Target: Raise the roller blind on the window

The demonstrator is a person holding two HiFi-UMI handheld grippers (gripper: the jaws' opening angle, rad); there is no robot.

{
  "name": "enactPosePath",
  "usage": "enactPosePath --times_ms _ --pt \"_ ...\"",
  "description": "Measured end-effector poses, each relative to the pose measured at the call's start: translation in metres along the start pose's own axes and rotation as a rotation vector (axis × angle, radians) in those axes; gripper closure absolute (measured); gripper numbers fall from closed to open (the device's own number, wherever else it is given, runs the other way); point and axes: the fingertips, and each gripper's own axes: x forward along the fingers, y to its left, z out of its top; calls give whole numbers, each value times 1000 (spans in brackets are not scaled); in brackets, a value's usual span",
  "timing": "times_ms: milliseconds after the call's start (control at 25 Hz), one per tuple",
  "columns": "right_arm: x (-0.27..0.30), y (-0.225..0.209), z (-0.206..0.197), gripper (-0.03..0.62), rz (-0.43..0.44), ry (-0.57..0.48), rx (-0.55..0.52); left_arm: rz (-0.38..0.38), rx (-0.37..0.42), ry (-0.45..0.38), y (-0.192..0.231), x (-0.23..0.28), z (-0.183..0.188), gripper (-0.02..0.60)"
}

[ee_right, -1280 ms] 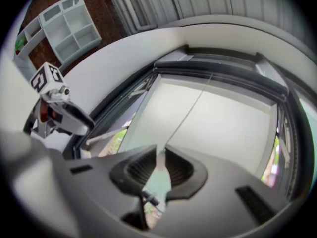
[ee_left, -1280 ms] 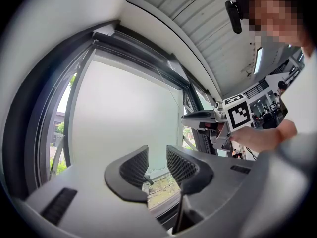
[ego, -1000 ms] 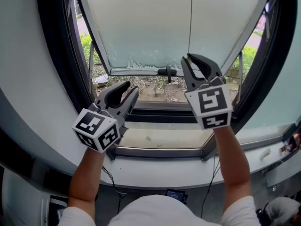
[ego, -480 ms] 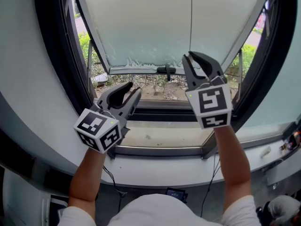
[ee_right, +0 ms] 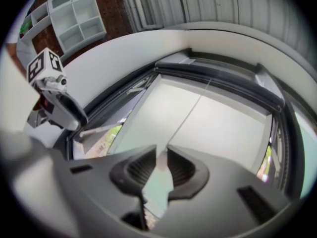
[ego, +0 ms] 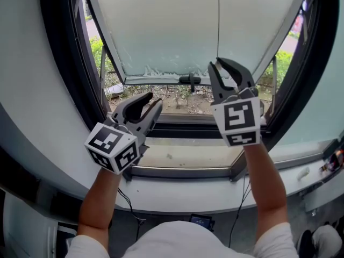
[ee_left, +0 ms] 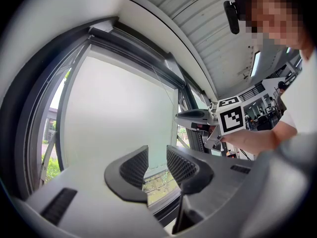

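The pale roller blind (ego: 172, 26) hangs over most of the window, and its bottom bar (ego: 156, 80) leaves a strip of glass bare below. A thin pull cord (ego: 218, 20) drops down the blind's front to my right gripper (ego: 215, 64). In the right gripper view the cord (ee_right: 190, 110) runs into the narrow gap at that gripper's (ee_right: 161, 152) tips. Blind shows through the gap, so the jaws stand a little apart. My left gripper (ego: 153, 100) is lower and to the left, near the window's bottom frame. It is open and empty (ee_left: 157, 155).
A dark window handle (ego: 191, 80) sits at the blind's bottom bar. The white sill (ego: 188, 157) lies under both grippers, with dark frame posts (ego: 64, 58) on either side. Grass and bare ground show outside. Cables hang below the sill.
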Motion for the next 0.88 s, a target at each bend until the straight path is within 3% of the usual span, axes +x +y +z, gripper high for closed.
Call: enactPosePath --times_ms 640,880 --pt "5 -2 -6 526 6 11 28 2 2 9 0 -1 -1 457" --pt "5 -2 -4 486 2 11 16 -1 3 9 1 -2 -1 457"
